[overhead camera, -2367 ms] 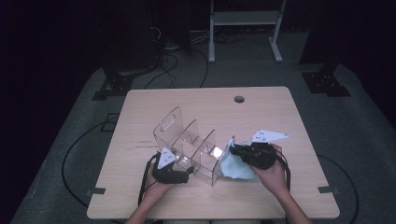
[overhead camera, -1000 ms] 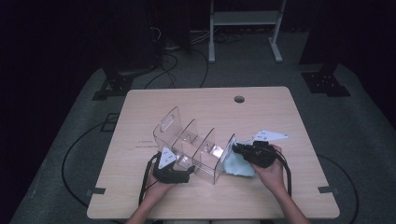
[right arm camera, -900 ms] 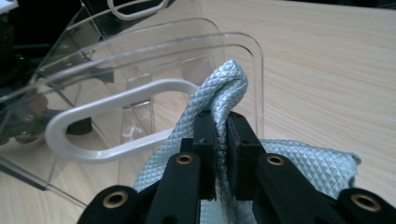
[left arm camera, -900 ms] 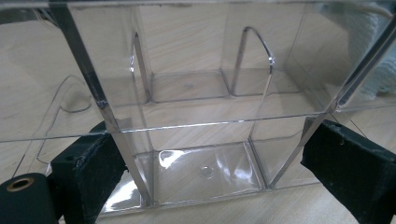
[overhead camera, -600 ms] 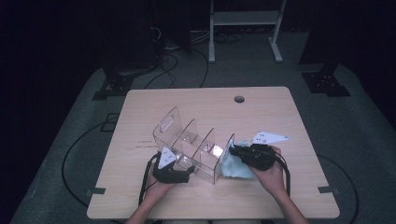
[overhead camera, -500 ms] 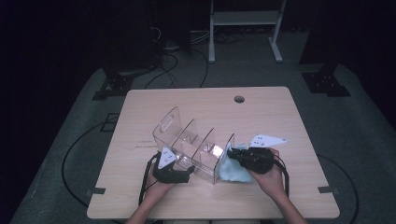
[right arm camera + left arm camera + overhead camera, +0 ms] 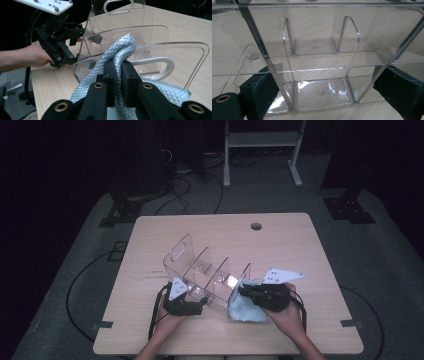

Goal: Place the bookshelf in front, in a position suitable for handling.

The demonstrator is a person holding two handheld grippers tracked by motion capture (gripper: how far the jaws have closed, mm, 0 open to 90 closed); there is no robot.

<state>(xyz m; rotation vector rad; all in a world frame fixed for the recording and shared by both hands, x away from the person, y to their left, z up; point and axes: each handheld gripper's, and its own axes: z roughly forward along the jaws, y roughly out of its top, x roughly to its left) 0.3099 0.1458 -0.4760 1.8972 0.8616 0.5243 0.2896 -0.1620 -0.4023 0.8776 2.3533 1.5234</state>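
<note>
High view. We record a pale wooden bench (image 7: pixel 310 250) carrying a clear acrylic divided organiser rack (image 7: pixel 200 270), our landmark, near the bench's front half. At the rack's near left corner we hold the left tongs (image 7: pixel 199 303), black with a grey three-cornered plate on top; at its near right end panel we hold the right tongs (image 7: pixel 243 291), likewise black and plated. A light blue quilted cloth (image 7: pixel 245 307) lies against the rack's right end panel and spills onto the bench in front of it. A round cable hole (image 7: pixel 256 226) sits in the bench well behind the rack.

Left gripper view. We note the rack (image 7: pixel 317 62) seen close, upright dividers and floor panels over wood grain. The left tongs (image 7: pixel 324 97) stand wide, one black jaw outside each lower corner of the rack's near compartment and set against its walls: clamped on the rack.

Right gripper view. We list the right tongs (image 7: pixel 119 75) drawn together and clamped on a raised fold of the cloth (image 7: pixel 123 50), which stands just in front of the rack's end panel (image 7: pixel 160 52) with its slotted handle. Beyond the rack's far side, the left tongs (image 7: pixel 75 31) grip its corner, the hand (image 7: pixel 35 56) behind them.
</note>
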